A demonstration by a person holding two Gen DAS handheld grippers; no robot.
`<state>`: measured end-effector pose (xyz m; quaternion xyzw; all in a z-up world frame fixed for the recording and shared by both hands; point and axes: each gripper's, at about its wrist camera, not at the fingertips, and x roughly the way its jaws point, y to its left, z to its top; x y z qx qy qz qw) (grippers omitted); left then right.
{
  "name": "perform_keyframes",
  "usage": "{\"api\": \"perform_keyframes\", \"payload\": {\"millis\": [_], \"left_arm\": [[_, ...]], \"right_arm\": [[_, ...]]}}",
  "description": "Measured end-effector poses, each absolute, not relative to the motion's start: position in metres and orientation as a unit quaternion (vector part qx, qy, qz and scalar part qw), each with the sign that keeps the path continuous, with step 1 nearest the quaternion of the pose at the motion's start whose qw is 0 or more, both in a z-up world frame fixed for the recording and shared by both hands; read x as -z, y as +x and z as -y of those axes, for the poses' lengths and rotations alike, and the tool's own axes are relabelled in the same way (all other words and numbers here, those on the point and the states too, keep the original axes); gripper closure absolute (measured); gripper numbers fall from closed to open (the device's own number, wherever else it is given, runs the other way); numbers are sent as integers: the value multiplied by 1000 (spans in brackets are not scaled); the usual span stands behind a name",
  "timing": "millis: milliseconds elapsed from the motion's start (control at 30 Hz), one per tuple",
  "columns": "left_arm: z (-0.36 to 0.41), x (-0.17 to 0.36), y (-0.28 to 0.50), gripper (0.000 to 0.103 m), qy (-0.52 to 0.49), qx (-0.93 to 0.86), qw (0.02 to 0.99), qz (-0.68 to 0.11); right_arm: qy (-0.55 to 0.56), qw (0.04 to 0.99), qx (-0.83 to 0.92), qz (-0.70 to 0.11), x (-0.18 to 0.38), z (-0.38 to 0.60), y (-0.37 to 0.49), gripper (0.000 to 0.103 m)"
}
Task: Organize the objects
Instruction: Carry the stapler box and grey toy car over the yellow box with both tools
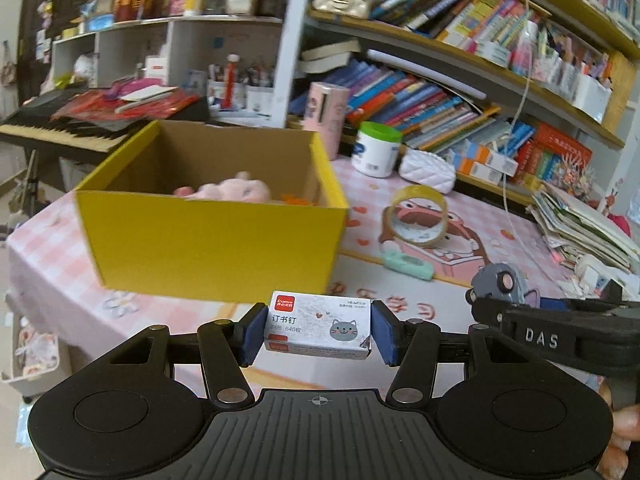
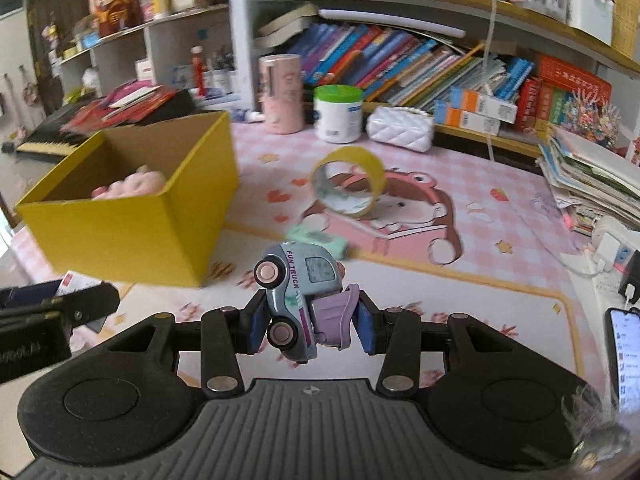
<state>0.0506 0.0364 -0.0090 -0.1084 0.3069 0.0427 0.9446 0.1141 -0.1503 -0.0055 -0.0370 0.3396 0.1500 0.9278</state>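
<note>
My left gripper point(image 1: 319, 330) is shut on a white staple box point(image 1: 318, 326) with a cat picture, held above the pink tablecloth in front of the yellow cardboard box point(image 1: 208, 240). A pink plush toy point(image 1: 230, 190) lies inside that box. My right gripper point(image 2: 308, 320) is shut on a blue-grey toy truck point(image 2: 298, 292) tipped on its side, to the right of the yellow box point(image 2: 132, 228). The truck also shows at the right of the left wrist view point(image 1: 500, 282). A tape roll point(image 2: 348, 184) and a mint-green eraser-like block point(image 2: 320, 240) lie on the table.
A pink cylinder point(image 2: 280, 92), a white jar with green lid point(image 2: 338, 114) and a white quilted purse point(image 2: 400, 128) stand at the back. Bookshelves point(image 2: 440, 64) rise behind. A paper stack point(image 2: 592, 184), power strip point(image 2: 612, 248) and phone point(image 2: 624, 360) sit at right. A keyboard point(image 1: 60, 132) is at left.
</note>
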Motion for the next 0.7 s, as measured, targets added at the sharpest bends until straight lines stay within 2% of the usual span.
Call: {"api": "perform_keyframes", "payload": {"millis": [700], "left_arm": [[-109,4,-19,49,-104,-75,947,-294]], "right_arm": [[-44,923,-194,-329,6,67,46,61]]}}
